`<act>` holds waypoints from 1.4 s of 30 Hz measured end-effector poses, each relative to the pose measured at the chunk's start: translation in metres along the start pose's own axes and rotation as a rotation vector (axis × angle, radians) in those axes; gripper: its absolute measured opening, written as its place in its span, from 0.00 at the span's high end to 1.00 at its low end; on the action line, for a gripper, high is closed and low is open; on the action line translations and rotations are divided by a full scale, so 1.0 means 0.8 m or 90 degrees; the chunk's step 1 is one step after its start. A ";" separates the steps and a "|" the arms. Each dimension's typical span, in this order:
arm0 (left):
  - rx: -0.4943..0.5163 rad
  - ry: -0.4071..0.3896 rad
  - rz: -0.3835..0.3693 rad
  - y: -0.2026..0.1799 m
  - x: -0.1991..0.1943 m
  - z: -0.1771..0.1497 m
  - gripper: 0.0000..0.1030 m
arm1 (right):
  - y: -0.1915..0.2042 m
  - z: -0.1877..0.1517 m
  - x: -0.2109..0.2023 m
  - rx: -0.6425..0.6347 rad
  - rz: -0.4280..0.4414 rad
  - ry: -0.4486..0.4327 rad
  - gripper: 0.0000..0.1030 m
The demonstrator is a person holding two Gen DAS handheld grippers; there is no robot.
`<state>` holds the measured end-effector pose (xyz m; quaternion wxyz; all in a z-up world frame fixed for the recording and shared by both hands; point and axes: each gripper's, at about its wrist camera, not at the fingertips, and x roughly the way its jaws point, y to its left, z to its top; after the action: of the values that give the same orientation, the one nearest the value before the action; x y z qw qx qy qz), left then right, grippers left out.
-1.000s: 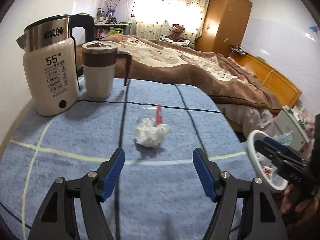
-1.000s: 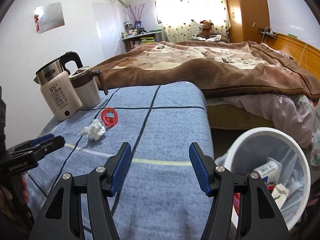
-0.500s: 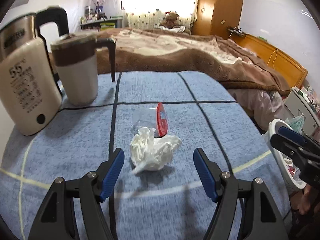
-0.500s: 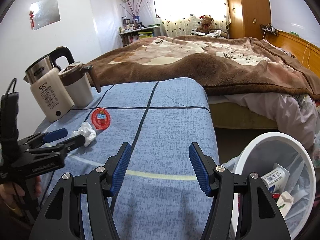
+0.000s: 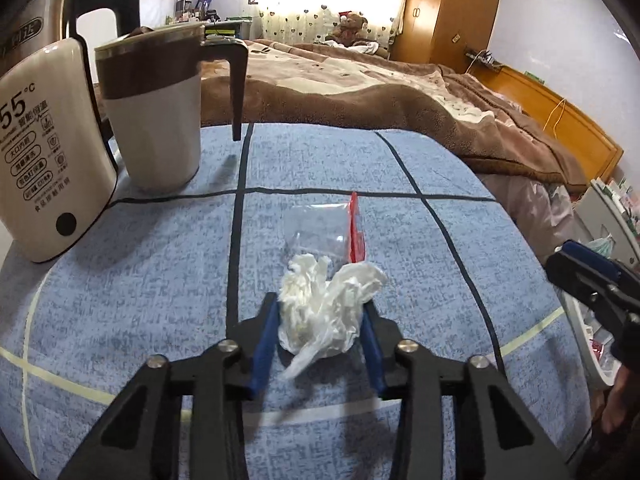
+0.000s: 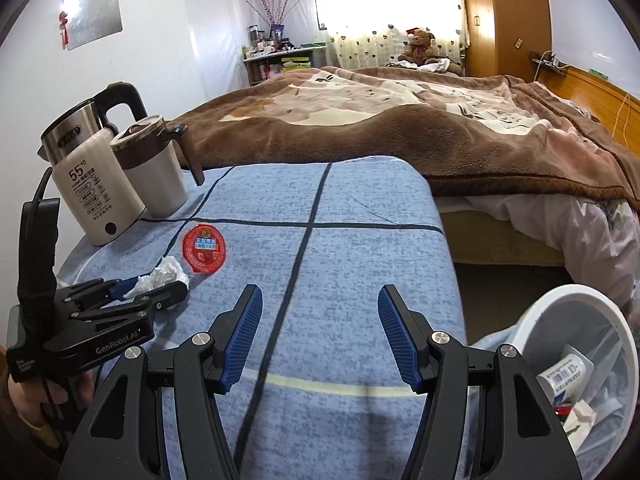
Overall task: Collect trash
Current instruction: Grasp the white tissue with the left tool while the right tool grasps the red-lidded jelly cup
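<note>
On the blue cloth, the left gripper (image 5: pixel 320 322) has now closed around the crumpled tissue (image 5: pixel 326 312); right gripper (image 6: pixel 320 336) stays wide open, empty.

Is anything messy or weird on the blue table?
Yes. A crumpled white tissue sits between the fingers of the left gripper, and just past it lies an empty clear jelly cup tipped on its side, its red foil lid peeled open. Both look like litter. The kettle and mug stand upright, nothing spilled.

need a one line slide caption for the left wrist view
Left gripper with jaws closed around a crumpled white tissue on the blue tablecloth, a clear red-lidded cup just beyond.
</note>
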<state>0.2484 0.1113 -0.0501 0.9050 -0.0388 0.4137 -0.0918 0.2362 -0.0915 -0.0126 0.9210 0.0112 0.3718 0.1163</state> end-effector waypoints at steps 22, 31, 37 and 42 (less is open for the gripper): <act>-0.064 -0.032 0.022 0.066 -0.046 -0.016 0.73 | 0.085 0.025 0.085 -0.041 0.126 0.049 0.41; -0.075 -0.035 0.019 0.070 -0.043 -0.021 0.73 | 0.102 0.041 0.122 -0.080 0.145 0.059 0.41; -0.081 -0.033 0.016 0.073 -0.040 -0.023 0.73 | 0.112 0.045 0.145 -0.106 0.156 0.082 0.41; -0.084 -0.031 0.015 0.074 -0.039 -0.023 0.73 | 0.113 0.048 0.154 -0.101 0.158 0.093 0.41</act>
<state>0.2224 0.1759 -0.0482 0.9113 -0.0959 0.3969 -0.0526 0.3296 0.0261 -0.0594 0.8682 -0.0242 0.4229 0.2583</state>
